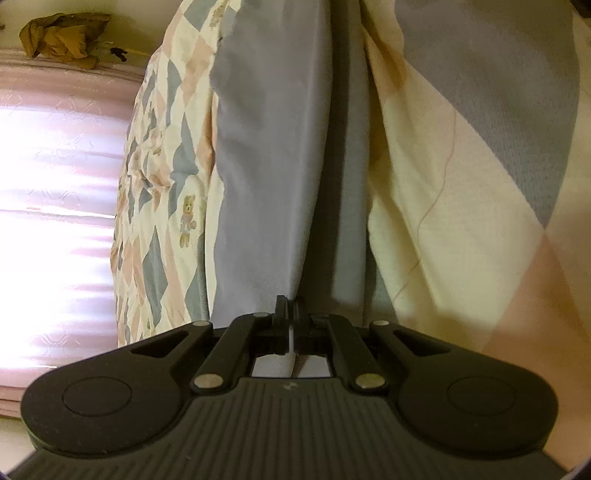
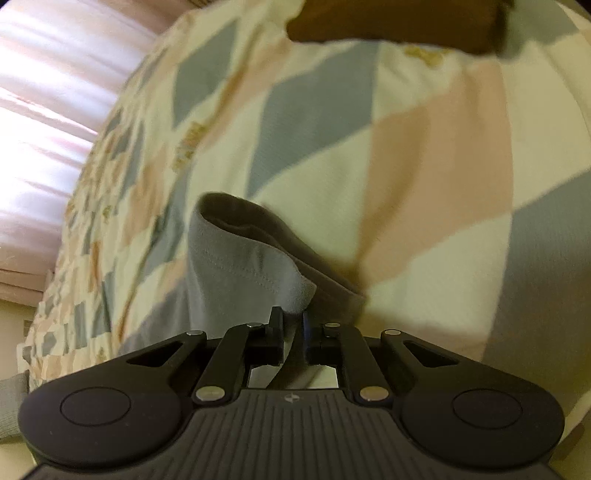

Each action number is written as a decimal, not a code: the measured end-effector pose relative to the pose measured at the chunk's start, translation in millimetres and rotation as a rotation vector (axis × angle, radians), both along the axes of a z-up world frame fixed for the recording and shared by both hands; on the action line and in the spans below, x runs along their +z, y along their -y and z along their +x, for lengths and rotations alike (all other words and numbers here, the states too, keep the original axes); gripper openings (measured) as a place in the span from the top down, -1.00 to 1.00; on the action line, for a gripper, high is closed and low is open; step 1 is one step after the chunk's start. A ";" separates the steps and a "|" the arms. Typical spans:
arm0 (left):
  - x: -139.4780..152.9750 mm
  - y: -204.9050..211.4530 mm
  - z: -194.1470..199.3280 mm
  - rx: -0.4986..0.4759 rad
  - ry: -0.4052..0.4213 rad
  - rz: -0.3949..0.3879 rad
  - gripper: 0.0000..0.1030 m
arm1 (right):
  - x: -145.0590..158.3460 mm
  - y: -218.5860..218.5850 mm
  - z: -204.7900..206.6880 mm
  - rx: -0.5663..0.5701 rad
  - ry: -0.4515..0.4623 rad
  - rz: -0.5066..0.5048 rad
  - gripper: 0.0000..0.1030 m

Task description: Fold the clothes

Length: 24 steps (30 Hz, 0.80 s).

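While the far left of the left wrist view is washed out by a bright pink curtain (image 1: 55, 177), a crumpled mustard-brown cloth (image 1: 62, 37) lies at the upper left corner, above the curtain's top edge. Just right of the curtain runs the edge of a quilt (image 1: 162, 192) patterned in cream, pink and grey-blue diamonds, with a small teddy bear print (image 1: 187, 219) on one cream patch. Next comes the grey-blue garment (image 1: 266, 166), stretched as a long smooth band from the top of the view down to the left gripper (image 1: 290, 308), whose jaws are pressed together on the fabric's end with a sliver of pale cloth showing between them. A dark fold runs along the garment's right side, and beyond it the quilt fills the rest of the view at close range. Seen from the right wrist, the curtain (image 2: 48, 92) again sits at left, the quilt (image 2: 406, 166) spreads across the middle and right, and a blurred dark brown shape (image 2: 399, 22) crosses the top edge; what it is cannot be told. The garment's stitched hem (image 2: 251, 258) curls open like a cuff over the quilt, and the right gripper (image 2: 293, 317) is clenched on its lower edge, cloth passing between the two nearly closed jaws.
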<state>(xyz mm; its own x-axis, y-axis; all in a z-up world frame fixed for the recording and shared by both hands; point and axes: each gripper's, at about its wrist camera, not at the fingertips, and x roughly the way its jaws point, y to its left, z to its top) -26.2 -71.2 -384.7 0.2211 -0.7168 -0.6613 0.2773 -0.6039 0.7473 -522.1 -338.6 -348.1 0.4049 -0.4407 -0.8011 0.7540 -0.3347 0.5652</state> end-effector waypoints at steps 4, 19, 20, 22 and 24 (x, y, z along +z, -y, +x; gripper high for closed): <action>1.1 -3.2 -6.3 0.030 -0.022 0.002 0.98 | -6.0 2.1 3.9 0.010 -0.055 0.038 0.81; 94.0 63.5 191.6 1.202 -0.933 -0.133 0.68 | 44.3 -5.7 135.8 0.193 -0.293 -0.113 -0.01; 92.6 70.7 222.1 1.287 -0.994 -0.171 0.65 | 42.4 -7.3 158.5 0.240 -0.281 -0.121 -0.01; 83.6 79.5 275.5 1.430 -1.112 -0.228 0.56 | 38.3 -10.8 203.7 0.332 -0.254 -0.135 -0.01; 69.0 87.8 322.9 1.570 -1.230 -0.251 0.56 | 29.8 -18.2 243.6 0.383 -0.216 -0.120 -0.01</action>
<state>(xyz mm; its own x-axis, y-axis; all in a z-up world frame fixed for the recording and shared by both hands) 296.8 -159.1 -315.7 0.2214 -0.4706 -0.8541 0.6907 0.6939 -0.2033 -278.5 -320.4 -318.3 0.3862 -0.3862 -0.8377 0.9155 0.0492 0.3993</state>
